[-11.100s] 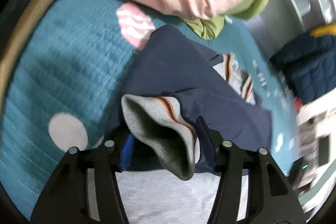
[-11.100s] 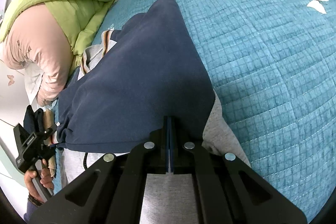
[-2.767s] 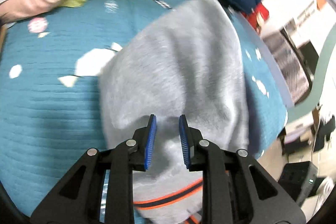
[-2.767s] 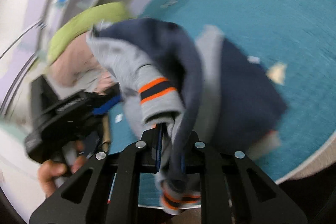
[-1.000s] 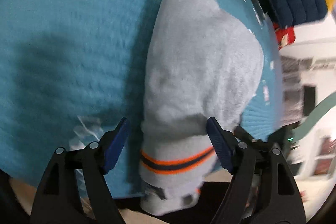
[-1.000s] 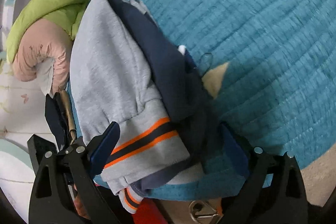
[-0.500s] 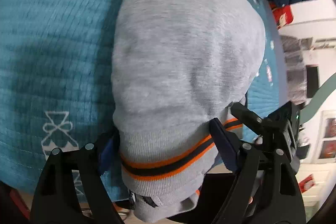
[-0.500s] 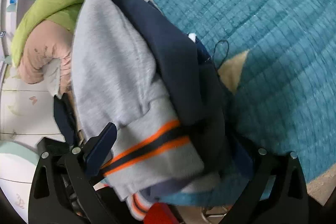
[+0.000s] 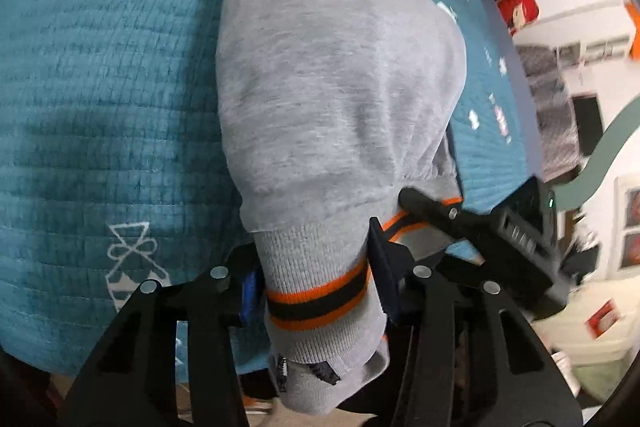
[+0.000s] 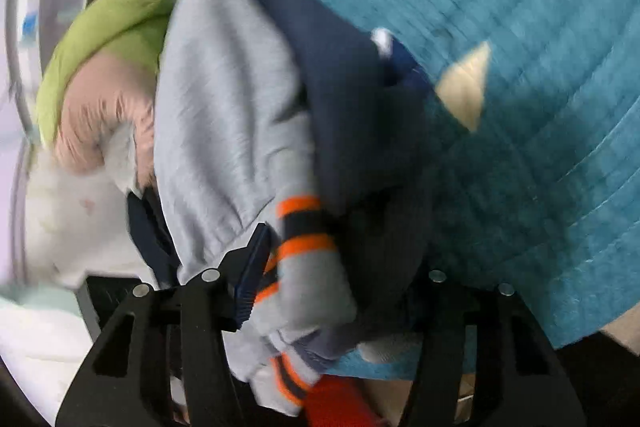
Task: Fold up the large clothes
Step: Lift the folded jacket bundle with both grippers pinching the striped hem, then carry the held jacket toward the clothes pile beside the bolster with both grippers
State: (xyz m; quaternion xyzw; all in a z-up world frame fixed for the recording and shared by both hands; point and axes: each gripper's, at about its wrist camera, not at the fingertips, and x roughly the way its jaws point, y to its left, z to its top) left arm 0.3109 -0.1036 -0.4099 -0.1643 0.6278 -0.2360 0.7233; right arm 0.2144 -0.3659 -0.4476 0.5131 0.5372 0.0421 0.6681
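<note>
The sweatshirt [image 9: 336,75] lies bundled on the quilt [image 9: 100,99], its grey body running from 12 o'clock down to 6 in the left wrist view, with the ribbed hem [image 9: 320,291] hanging off the bed edge at 6 o'clock. The left gripper [image 9: 316,291] straddles that hem: its jaws stand partly apart with the thick rib filling the gap, pressed on both sides, so it looks clamped on the hem. The right gripper [image 10: 336,283] reaches the same end from the other side; its jaws are wide, the grey and navy folds sit between them, and only the left pad touches cloth, so it holds nothing firmly. In the left view it shows at 3 o'clock [image 9: 460,223], touching the hem.

The fabric reads as thick fleece: soft, limp, fairly heavy for cloth, not slippery and not fragile. It will sag and bunch when lifted and the loose layers may slide apart. The firm ribbed hem with its orange stripes [image 10: 304,227] is the best place to grip, at its two corners, well apart, so the body hangs flat
</note>
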